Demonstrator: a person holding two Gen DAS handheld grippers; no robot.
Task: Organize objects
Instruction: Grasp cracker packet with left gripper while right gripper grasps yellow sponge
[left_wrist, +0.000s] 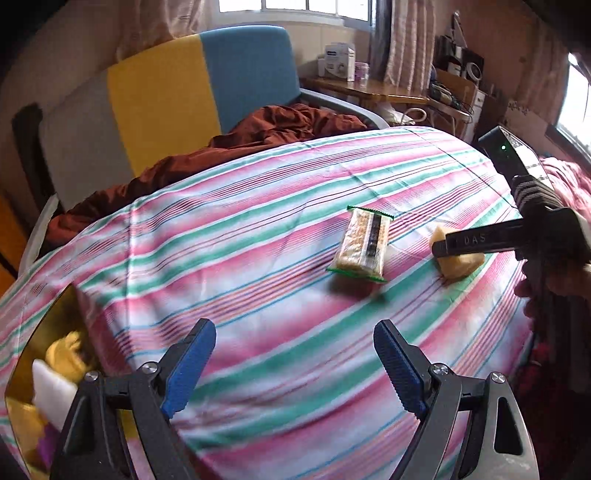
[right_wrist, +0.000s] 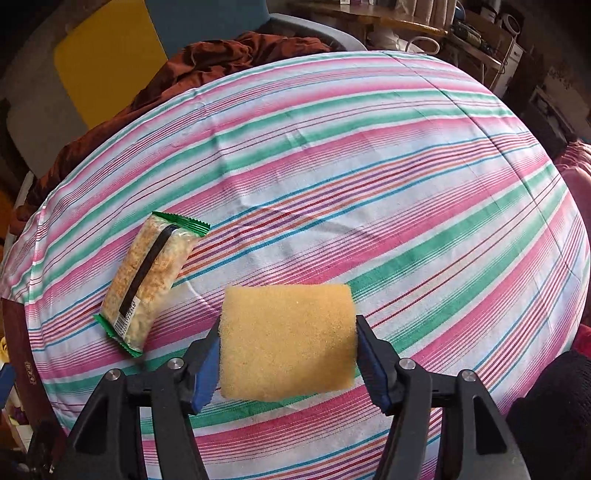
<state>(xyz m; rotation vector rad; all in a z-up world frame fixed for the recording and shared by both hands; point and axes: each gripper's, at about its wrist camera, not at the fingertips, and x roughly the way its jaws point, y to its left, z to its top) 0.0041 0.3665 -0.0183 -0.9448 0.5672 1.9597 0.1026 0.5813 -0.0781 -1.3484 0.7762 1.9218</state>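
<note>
A yellow sponge (right_wrist: 288, 343) sits bowed between the blue pads of my right gripper (right_wrist: 286, 363), which is shut on it just above the striped sheet. From the left wrist view the same sponge (left_wrist: 460, 264) shows under the right gripper's black finger (left_wrist: 480, 242) at the right. A snack bar in a clear wrapper with green ends (right_wrist: 149, 278) lies on the sheet left of the sponge, also visible as the snack bar (left_wrist: 360, 245). My left gripper (left_wrist: 293, 363) hangs open over bare sheet, nearer than the bar, nothing between its fingers.
A striped pink, green and white sheet (left_wrist: 258, 229) covers the bed. An open box (left_wrist: 48, 369) with yellow and white items sits at the lower left. A rust-brown blanket (left_wrist: 229, 147) and a yellow-blue headboard (left_wrist: 184, 85) lie behind. A cluttered wooden desk (left_wrist: 369, 88) stands at the back right.
</note>
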